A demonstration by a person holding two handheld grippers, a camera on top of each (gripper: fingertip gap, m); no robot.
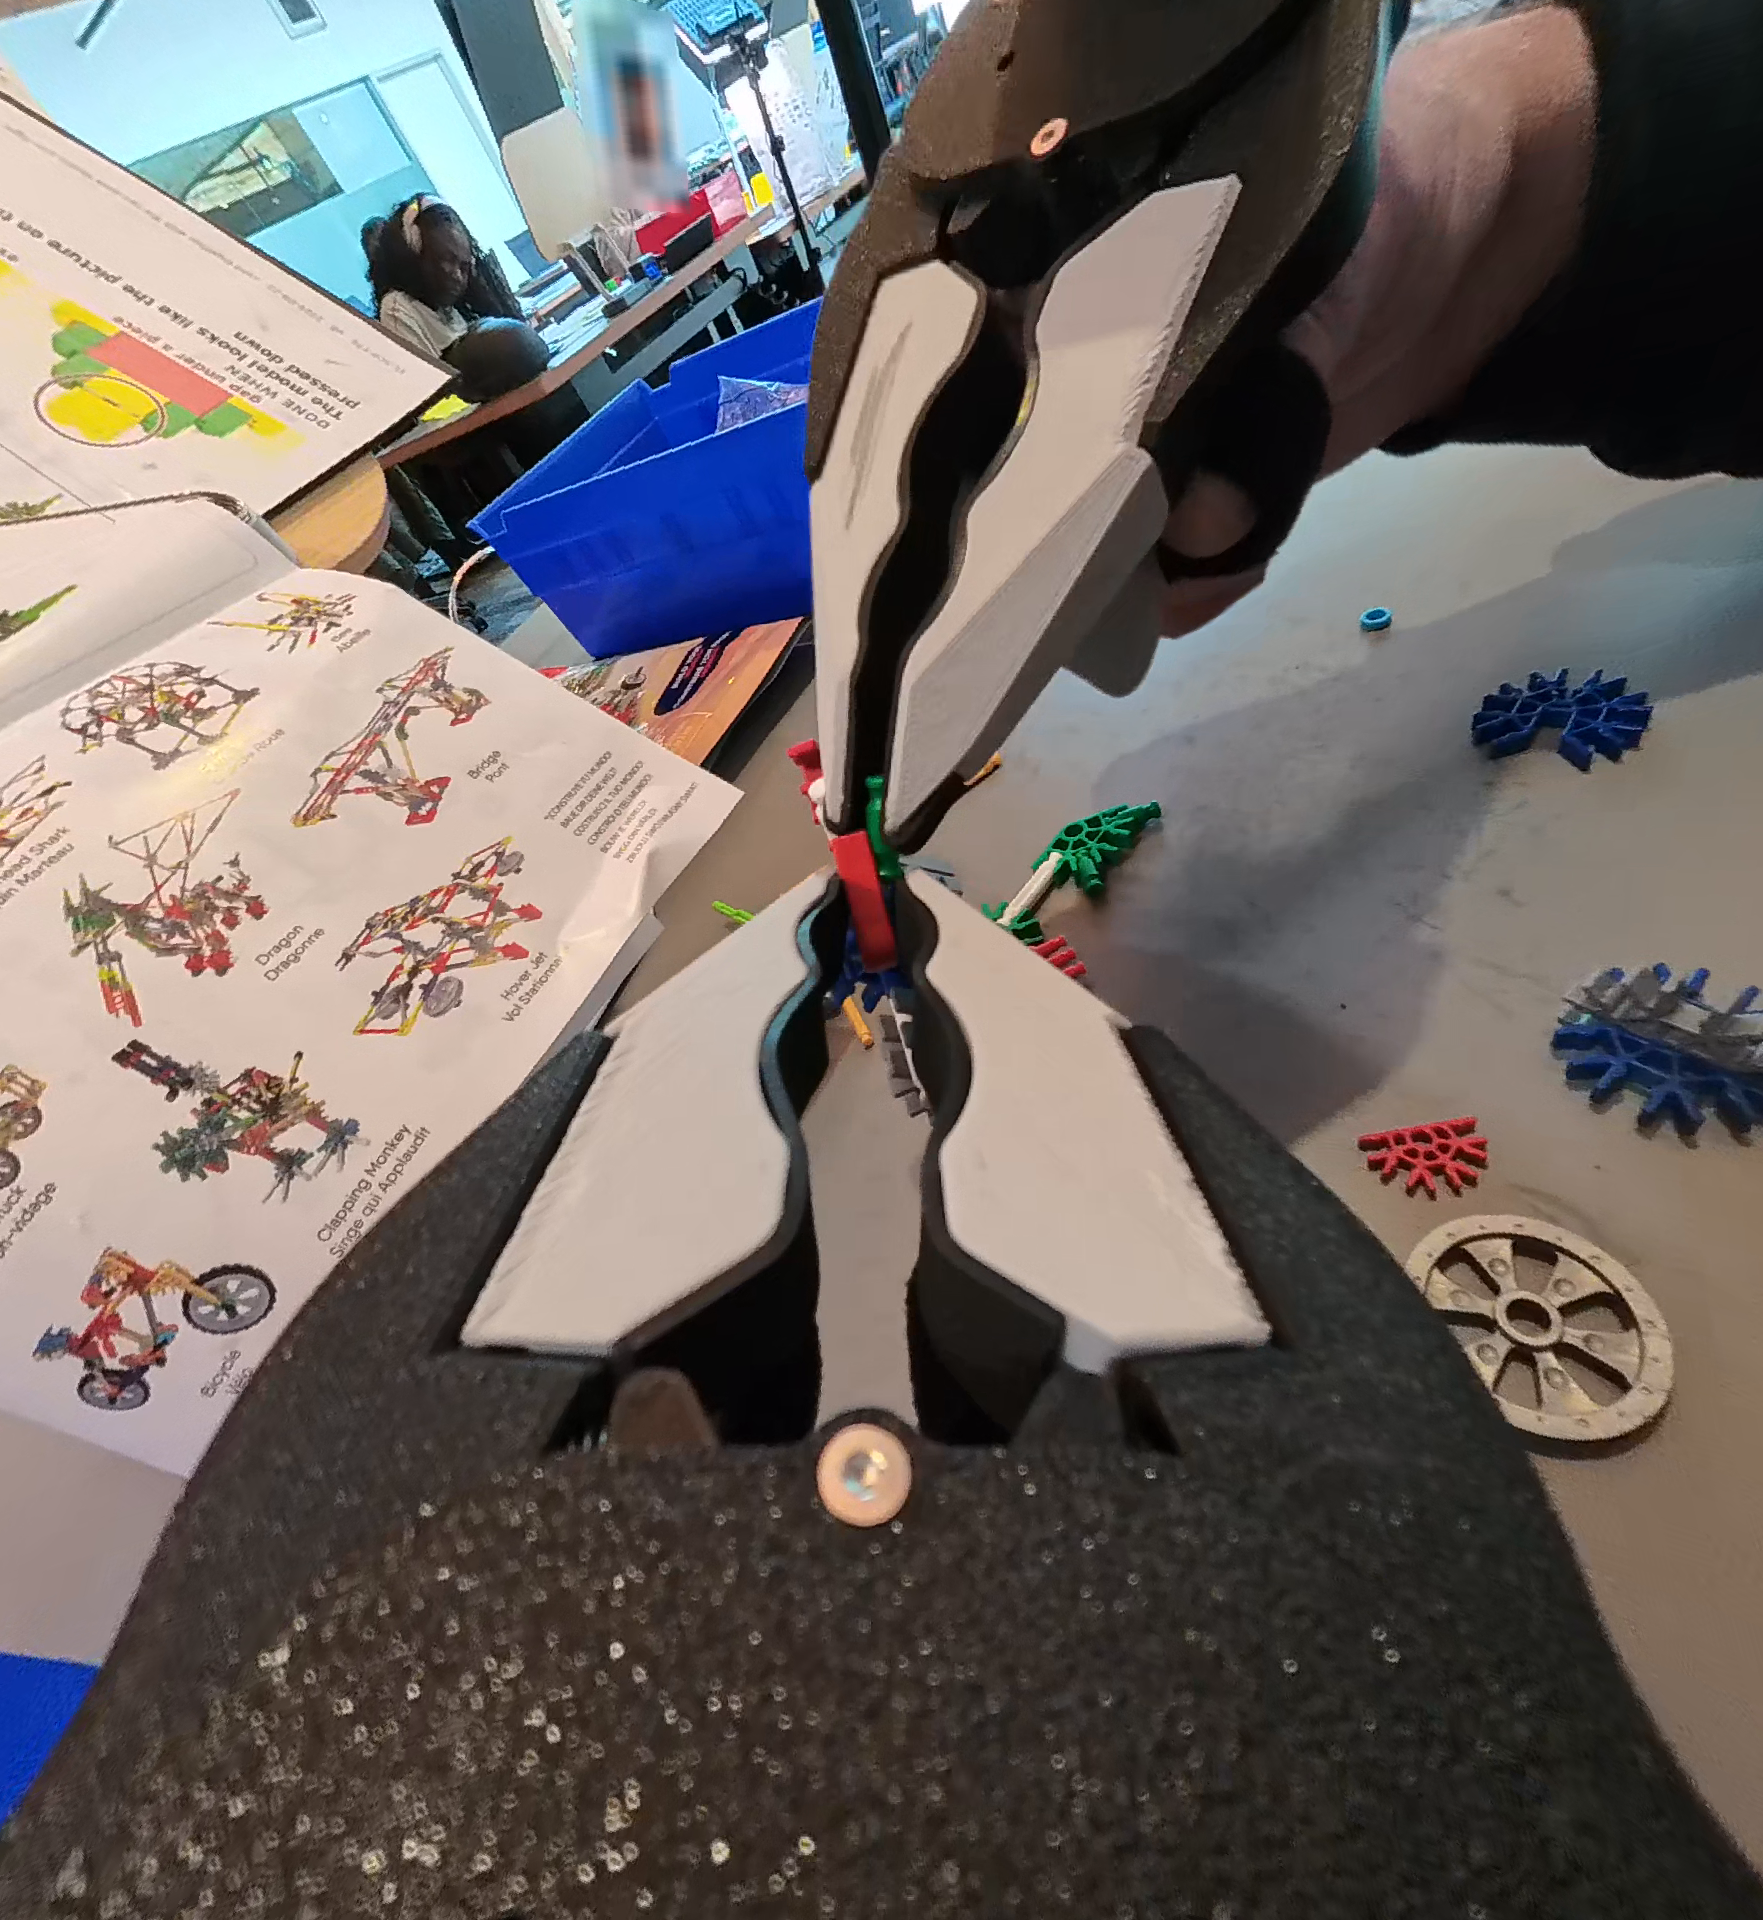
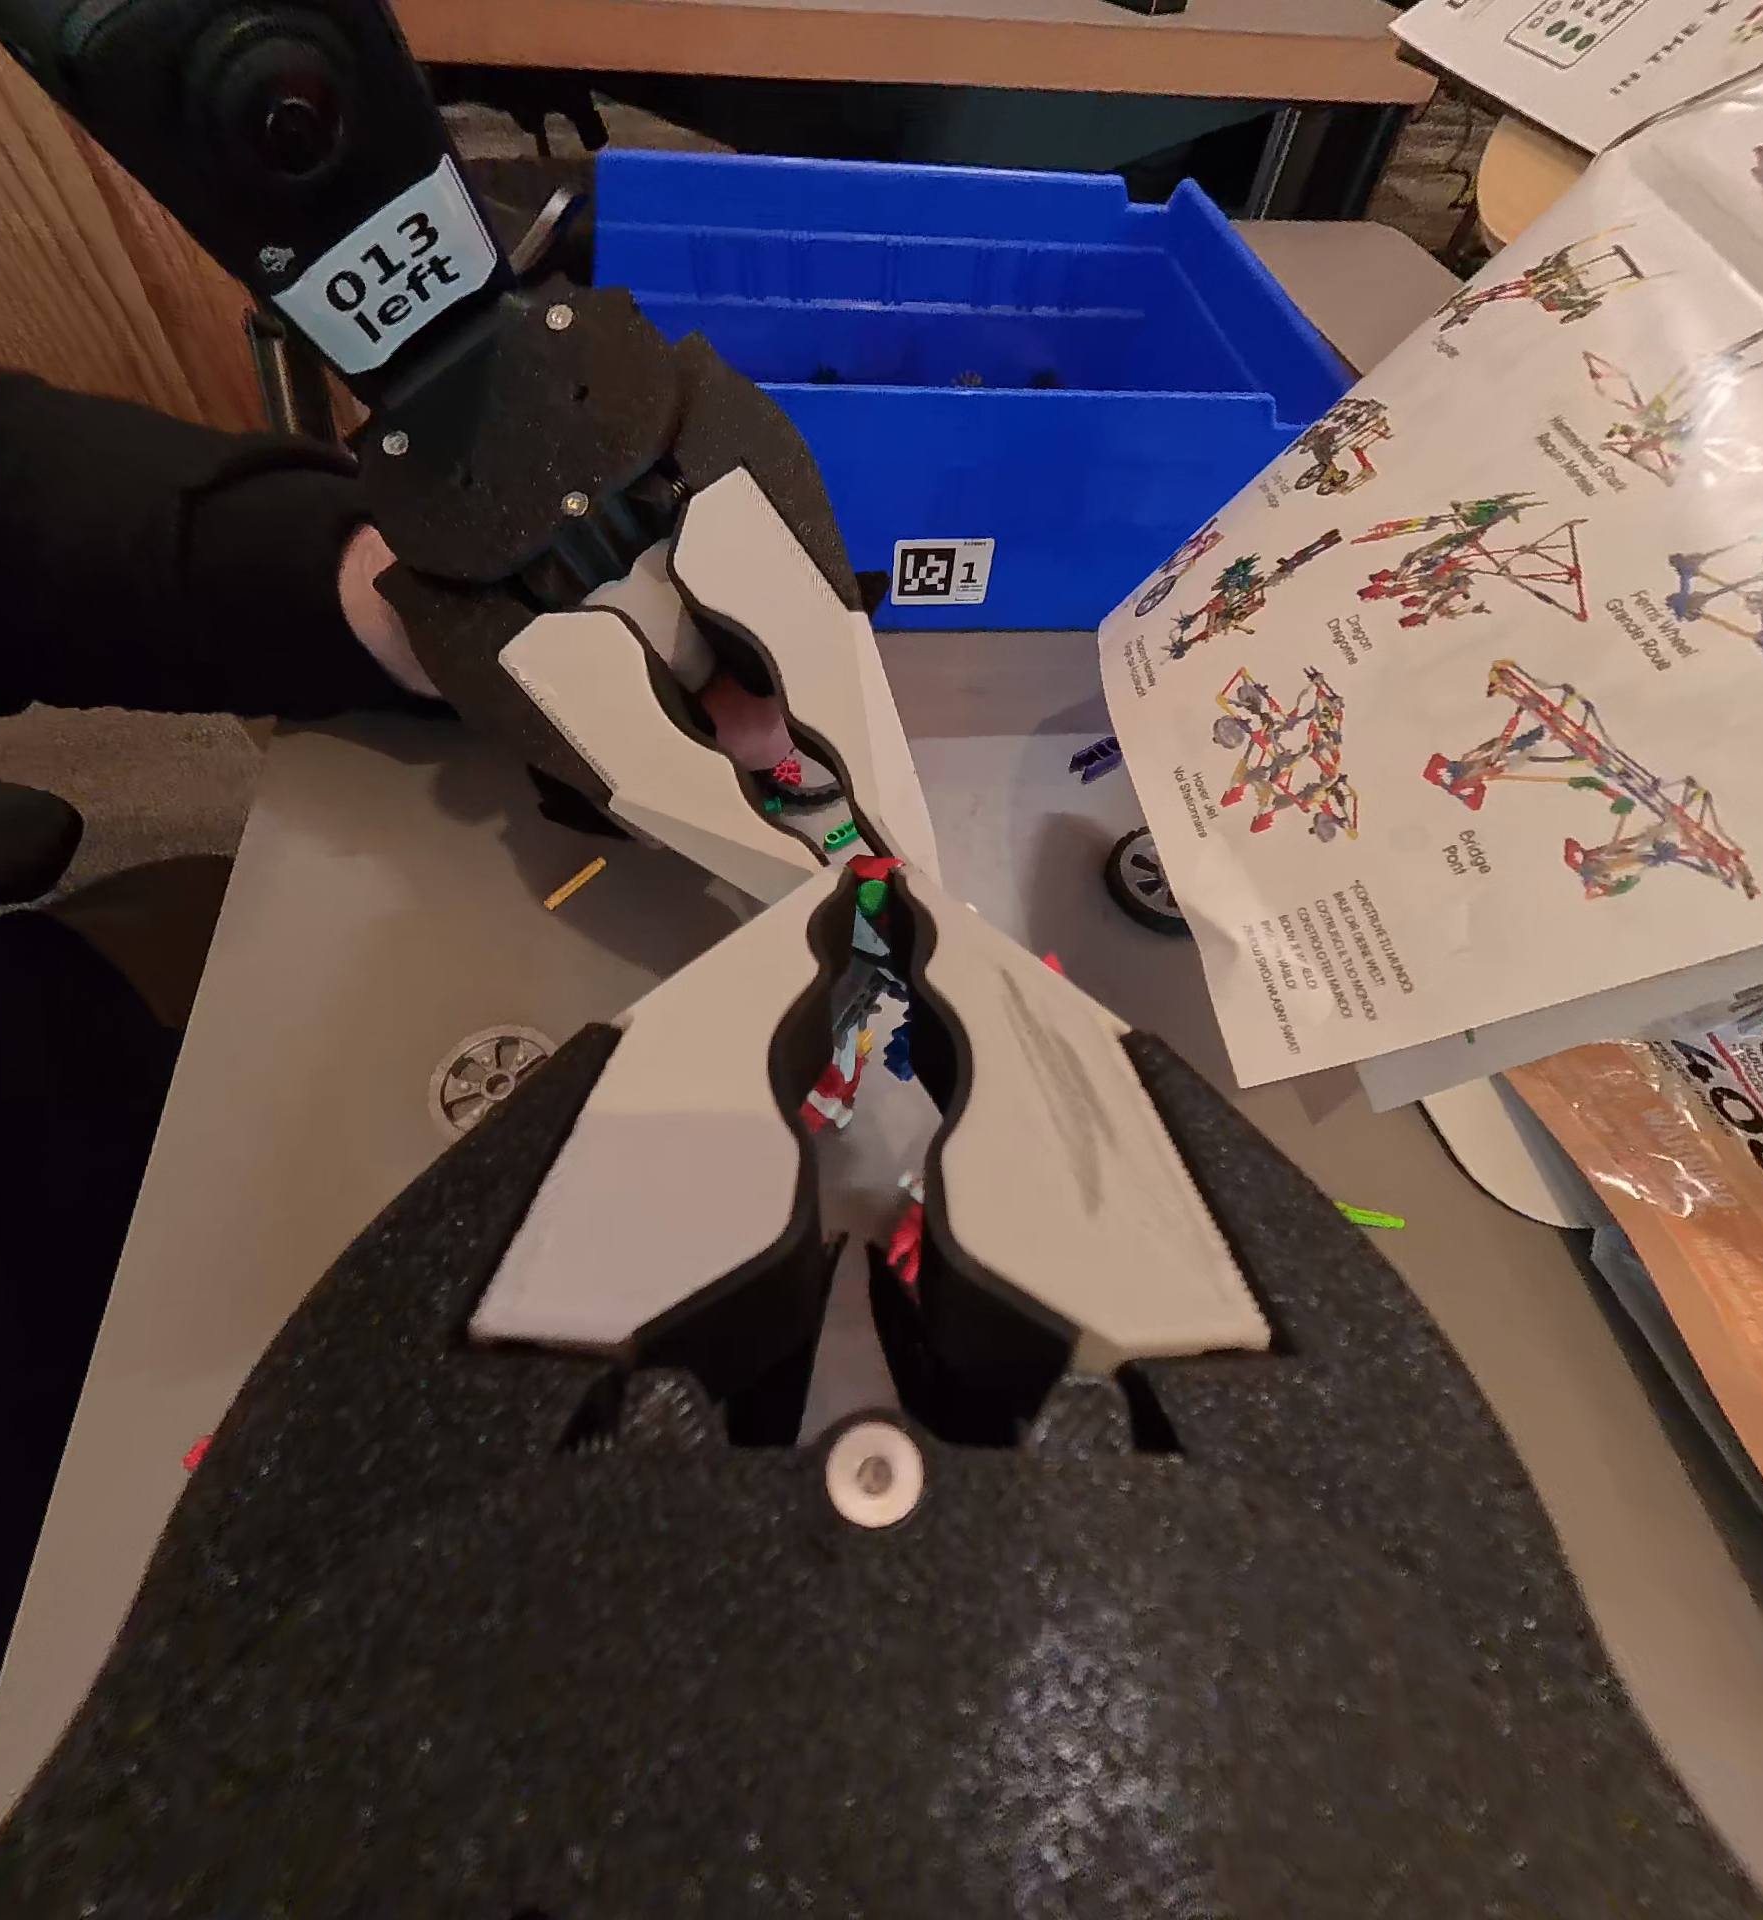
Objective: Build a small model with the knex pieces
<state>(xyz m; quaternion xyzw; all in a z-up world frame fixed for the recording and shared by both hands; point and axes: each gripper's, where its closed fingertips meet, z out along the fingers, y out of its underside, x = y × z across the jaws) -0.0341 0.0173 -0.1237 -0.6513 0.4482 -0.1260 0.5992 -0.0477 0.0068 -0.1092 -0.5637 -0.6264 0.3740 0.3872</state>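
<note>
My left gripper [image 1: 864, 891] is shut on a small red connector piece [image 1: 861, 883], held above the grey table [image 1: 1324, 935]. My right gripper [image 1: 869, 821] comes down from above, tip to tip with the left one, and is shut on a small green piece [image 1: 882, 836] that touches the red one. In the right wrist view the right gripper [image 2: 872, 891] holds the green piece [image 2: 869, 896]. The left gripper [image 2: 861, 862] reaches in from the upper left with the red piece [image 2: 872, 865]. Loose coloured pieces lie on the table under both grippers, partly hidden by the fingers.
A blue bin [image 2: 1012, 436] stands behind the grippers. A printed model sheet [image 1: 285, 883] lies on the left. To the right lie two blue connectors [image 1: 1563, 717] [image 1: 1677, 1049], a red snowflake connector [image 1: 1422, 1153], a grey wheel hub [image 1: 1542, 1330] and a green connector on a white rod [image 1: 1095, 842]. From either gripper's tips it is about 15 centimeters to the grey wheel hub [image 1: 1542, 1330].
</note>
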